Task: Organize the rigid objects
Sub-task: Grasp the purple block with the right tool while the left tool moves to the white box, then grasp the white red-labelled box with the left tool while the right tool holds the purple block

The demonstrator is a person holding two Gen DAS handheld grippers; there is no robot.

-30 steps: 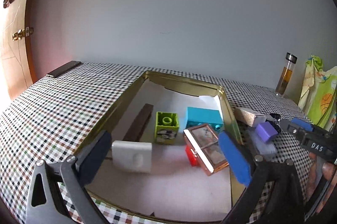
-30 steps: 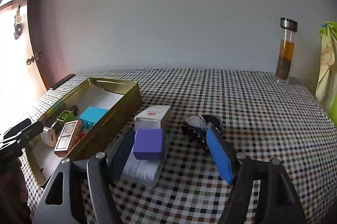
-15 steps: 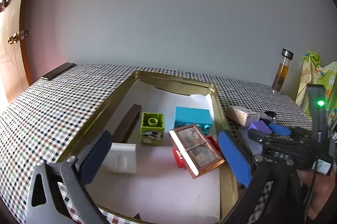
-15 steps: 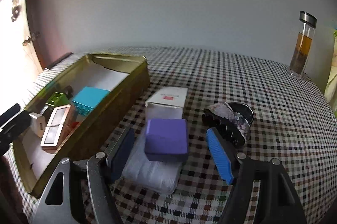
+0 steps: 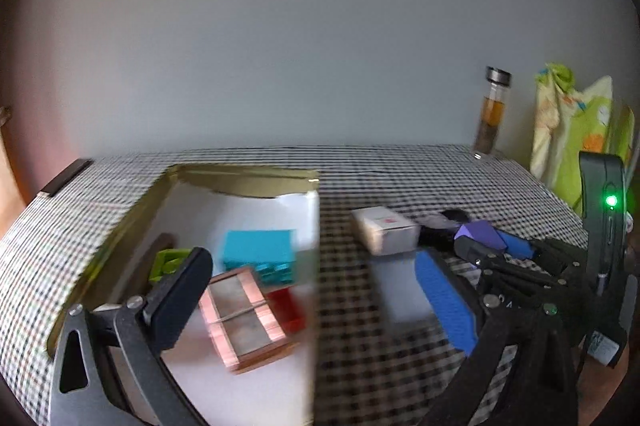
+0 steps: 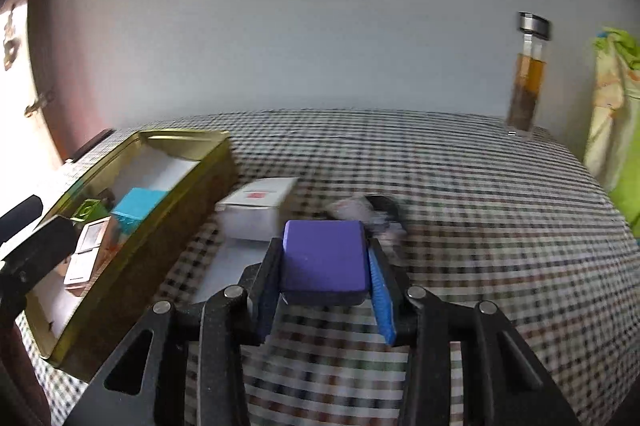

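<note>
Now the right gripper [image 6: 325,290] has closed its fingers on the purple block [image 6: 324,256], which half a second ago sat loose on the white packet; it holds the block just above the checked tablecloth [image 6: 480,226], beside the gold tin [image 6: 132,258]. Meanwhile the left gripper [image 5: 316,290] has swung rightward, jaws wide and holding nothing, over the tin's edge, near the white box [image 5: 384,234].
</note>
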